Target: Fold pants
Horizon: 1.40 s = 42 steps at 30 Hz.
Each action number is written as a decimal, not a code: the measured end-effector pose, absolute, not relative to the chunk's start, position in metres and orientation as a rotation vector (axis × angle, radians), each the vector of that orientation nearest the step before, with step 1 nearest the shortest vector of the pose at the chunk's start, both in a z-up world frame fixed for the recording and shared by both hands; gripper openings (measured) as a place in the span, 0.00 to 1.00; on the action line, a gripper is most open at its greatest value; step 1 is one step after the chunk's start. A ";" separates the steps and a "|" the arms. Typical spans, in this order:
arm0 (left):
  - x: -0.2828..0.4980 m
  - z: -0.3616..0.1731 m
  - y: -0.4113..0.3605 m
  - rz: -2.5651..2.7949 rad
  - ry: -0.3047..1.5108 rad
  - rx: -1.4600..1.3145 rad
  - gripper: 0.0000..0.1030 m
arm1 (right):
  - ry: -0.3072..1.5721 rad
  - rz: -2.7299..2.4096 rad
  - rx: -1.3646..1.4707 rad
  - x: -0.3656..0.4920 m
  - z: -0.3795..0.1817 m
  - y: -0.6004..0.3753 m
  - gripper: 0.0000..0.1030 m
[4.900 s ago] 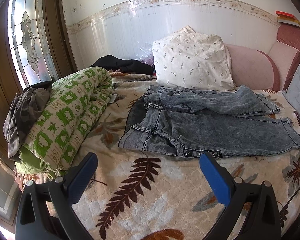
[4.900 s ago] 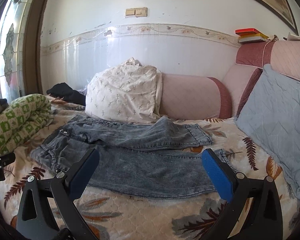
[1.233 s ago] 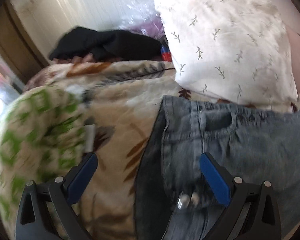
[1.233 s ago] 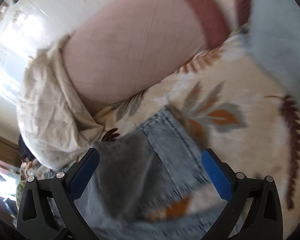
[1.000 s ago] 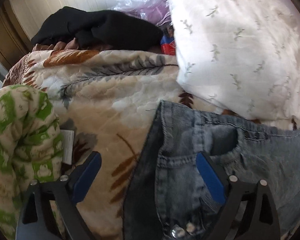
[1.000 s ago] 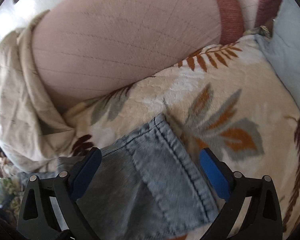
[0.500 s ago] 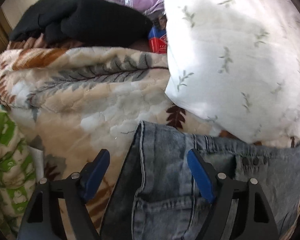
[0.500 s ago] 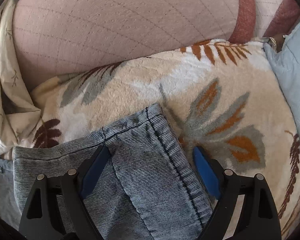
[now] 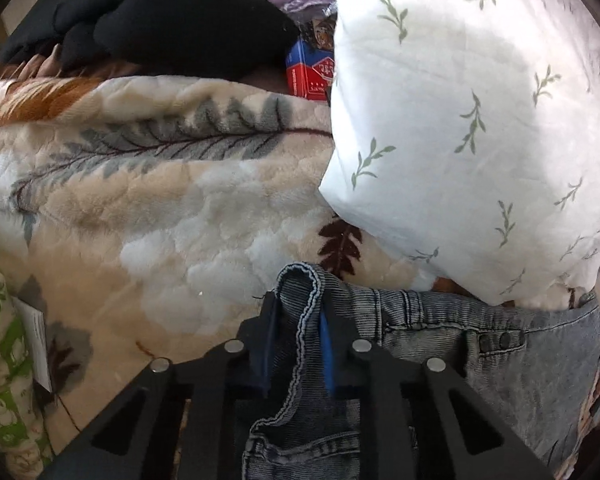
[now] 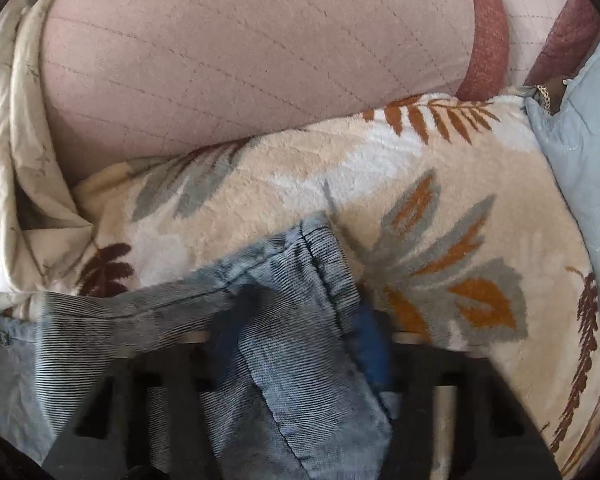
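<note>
Denim pants [image 9: 440,344] lie lengthwise across the bed [image 9: 148,216], along its pillow edge. Left tool [image 9: 298,340] is clamped on the waistband corner; right tool [image 10: 300,344] pinches the far leg's hem. Both ends held; judged next: draw this leg toward the near edge.

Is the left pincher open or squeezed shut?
Shut. The left gripper has both blue pads pressed against a bunched-up fold of the jeans.

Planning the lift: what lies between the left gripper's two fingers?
In the left wrist view, the left gripper pinches a bunched fold of the jeans waistband.
</note>
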State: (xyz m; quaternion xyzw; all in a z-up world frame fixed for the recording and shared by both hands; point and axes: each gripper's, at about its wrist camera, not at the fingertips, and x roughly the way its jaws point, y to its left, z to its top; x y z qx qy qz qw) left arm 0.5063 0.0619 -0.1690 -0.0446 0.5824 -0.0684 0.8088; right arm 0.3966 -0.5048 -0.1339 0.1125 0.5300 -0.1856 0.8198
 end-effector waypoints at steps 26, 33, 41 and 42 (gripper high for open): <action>0.303 -0.022 0.124 -0.380 0.979 -0.266 0.18 | 0.828 -0.277 0.449 0.221 -0.037 -0.530 0.13; 0.208 -0.060 0.155 -0.348 1.003 -0.274 0.18 | 0.795 -0.215 0.501 0.136 -0.057 -0.520 0.13; 0.156 -0.115 0.165 -0.245 1.087 -0.224 0.18 | 0.914 -0.170 0.523 0.065 -0.091 -0.501 0.30; 0.150 -0.116 0.165 -0.235 1.087 -0.219 0.18 | 0.941 -0.164 0.541 0.057 -0.094 -0.501 0.43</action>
